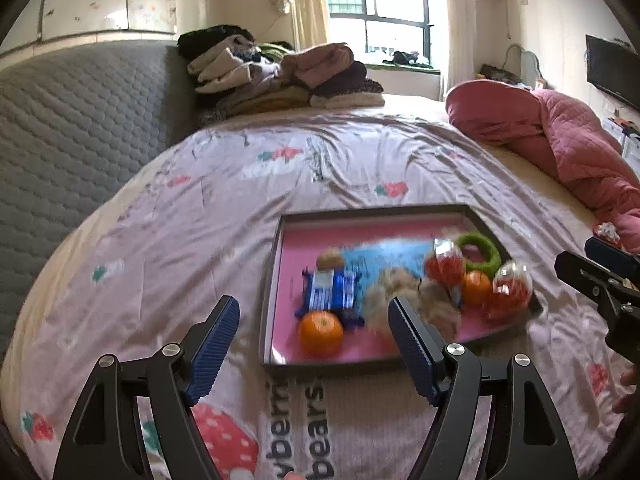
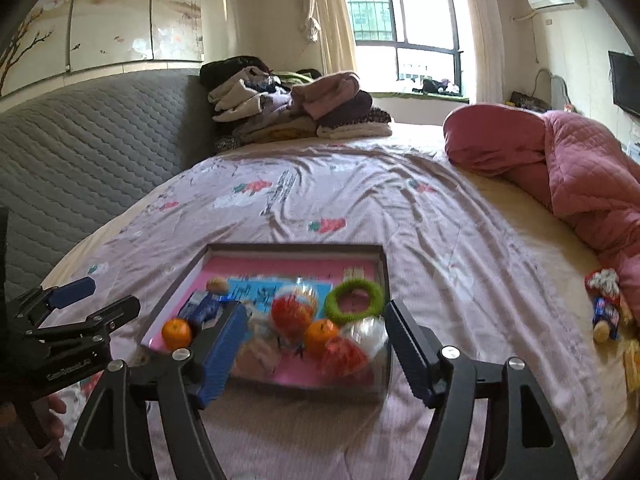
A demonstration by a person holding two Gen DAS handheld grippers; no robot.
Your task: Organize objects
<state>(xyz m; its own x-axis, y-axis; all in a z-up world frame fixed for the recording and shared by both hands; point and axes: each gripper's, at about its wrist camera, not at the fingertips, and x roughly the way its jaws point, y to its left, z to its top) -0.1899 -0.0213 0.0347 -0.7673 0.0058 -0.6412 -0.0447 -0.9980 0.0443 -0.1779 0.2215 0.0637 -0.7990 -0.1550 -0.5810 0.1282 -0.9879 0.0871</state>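
A dark-framed tray with a pink floor [image 1: 280, 240] [image 2: 292, 247] lies on the bed sheet. It holds two oranges [image 1: 321, 332] [image 1: 476, 288], a blue snack packet [image 1: 330, 294], a green ring [image 1: 478, 250] [image 2: 354, 302], a beige plush lump [image 1: 404, 292] and two clear balls with red filling [image 1: 512, 290] [image 2: 292, 312]. My left gripper [image 1: 312, 302] [image 2: 114, 292] stands open at the tray's near left corner with nothing between its pads. My right gripper [image 2: 316, 306] [image 1: 576, 254] is wide open over the tray's near right side, its pads pressing on nothing.
A rolled pink quilt [image 2: 580, 176] lies along the bed's right side, with small toys [image 2: 604, 308] beside it. A pile of folded clothes [image 2: 296, 108] sits at the far end. A grey quilted headboard [image 2: 80, 140] runs along the left.
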